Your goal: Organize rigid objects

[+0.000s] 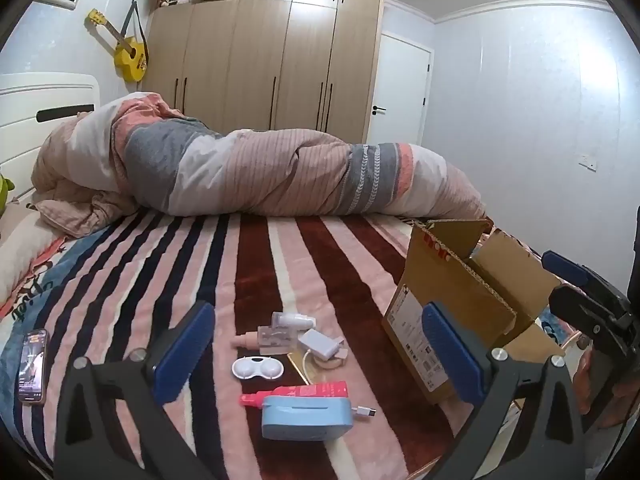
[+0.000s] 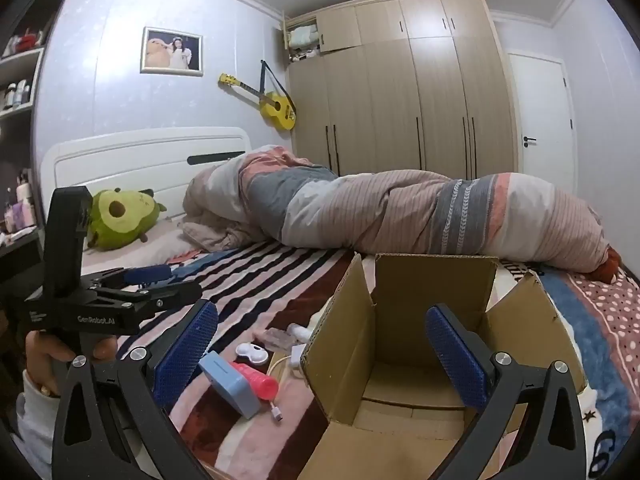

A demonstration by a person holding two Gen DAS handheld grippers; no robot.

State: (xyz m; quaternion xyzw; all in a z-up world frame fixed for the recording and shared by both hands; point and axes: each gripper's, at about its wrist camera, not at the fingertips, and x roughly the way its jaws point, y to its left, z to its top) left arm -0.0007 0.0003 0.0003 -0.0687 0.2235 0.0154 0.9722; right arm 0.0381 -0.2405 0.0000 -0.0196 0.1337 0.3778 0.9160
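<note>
Several small rigid items lie on the striped bed blanket: a light blue case (image 1: pixel 307 417) (image 2: pixel 234 384), a red tube (image 1: pixel 304 393) (image 2: pixel 257 381), a white contact lens case (image 1: pixel 258 368) (image 2: pixel 252 353), a white charger (image 1: pixel 319 343) and a clear plastic piece (image 1: pixel 277 336). An open, empty cardboard box (image 1: pixel 452 312) (image 2: pixel 404 344) stands to their right. My left gripper (image 1: pixel 316 356) is open and empty, above the items. My right gripper (image 2: pixel 320 356) is open and empty over the box's left wall.
A phone (image 1: pixel 32 366) lies on the blanket at the left. A rolled duvet (image 1: pixel 260 172) lies across the bed behind. An avocado plush (image 2: pixel 120 218) sits by the headboard. Wardrobe, door and guitar are at the back wall.
</note>
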